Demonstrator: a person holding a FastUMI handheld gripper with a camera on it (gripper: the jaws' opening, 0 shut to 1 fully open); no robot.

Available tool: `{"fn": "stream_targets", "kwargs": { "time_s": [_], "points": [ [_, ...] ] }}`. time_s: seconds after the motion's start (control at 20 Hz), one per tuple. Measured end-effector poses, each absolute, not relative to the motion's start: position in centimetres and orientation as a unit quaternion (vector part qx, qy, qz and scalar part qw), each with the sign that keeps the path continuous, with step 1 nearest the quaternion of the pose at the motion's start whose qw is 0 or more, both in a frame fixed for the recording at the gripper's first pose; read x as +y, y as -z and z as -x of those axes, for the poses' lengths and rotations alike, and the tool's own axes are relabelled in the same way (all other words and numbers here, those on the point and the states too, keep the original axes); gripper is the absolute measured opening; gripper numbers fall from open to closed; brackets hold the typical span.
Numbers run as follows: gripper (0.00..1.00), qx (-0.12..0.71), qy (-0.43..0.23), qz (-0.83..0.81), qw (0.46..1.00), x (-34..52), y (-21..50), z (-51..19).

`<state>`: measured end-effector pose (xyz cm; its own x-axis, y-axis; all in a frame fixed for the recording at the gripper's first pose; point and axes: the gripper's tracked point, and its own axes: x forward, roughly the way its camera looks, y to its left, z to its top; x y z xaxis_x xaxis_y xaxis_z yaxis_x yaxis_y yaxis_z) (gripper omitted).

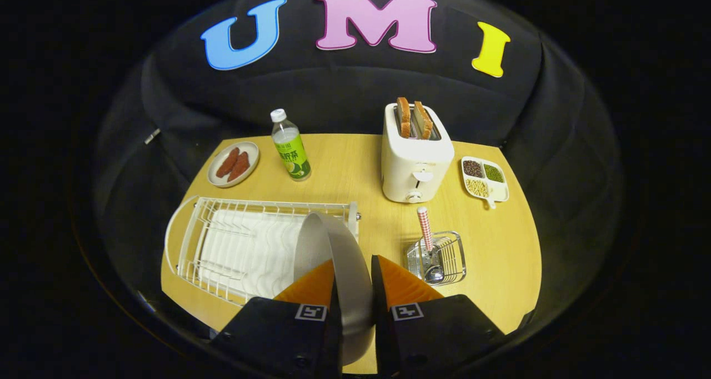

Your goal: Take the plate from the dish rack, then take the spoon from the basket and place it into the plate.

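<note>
Fisheye on the hand-held gripper (353, 268), high, steeply down over table (500, 245).

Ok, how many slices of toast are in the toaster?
2: both slices stand side by side in the toaster, beyond the tongs shut on the plate.

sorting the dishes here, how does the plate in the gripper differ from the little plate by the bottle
The grey plate stands on edge, clamped between the gripper fingers beside the dish rack; the small plate lies flat on the table. The grey plate holds nothing; the small plate holds two reddish pieces of food. Both are round.
</note>
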<state>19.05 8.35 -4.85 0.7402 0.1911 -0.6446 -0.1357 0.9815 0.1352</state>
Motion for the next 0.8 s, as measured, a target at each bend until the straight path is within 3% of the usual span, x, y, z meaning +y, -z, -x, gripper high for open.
{"fn": "stream_targets", "kwargs": {
  "time_s": [0.3,0.55,0.8],
  "points": [
    [0.27,0.307,-0.135,-0.097,0.937,5.8,3.0,-12.0],
    [0.27,0.324,-0.164,-0.124,0.924,3.6,6.6,-6.2],
    [0.27,0.362,-0.150,-0.152,0.907,0.4,11.5,-2.3]
  ]
}}
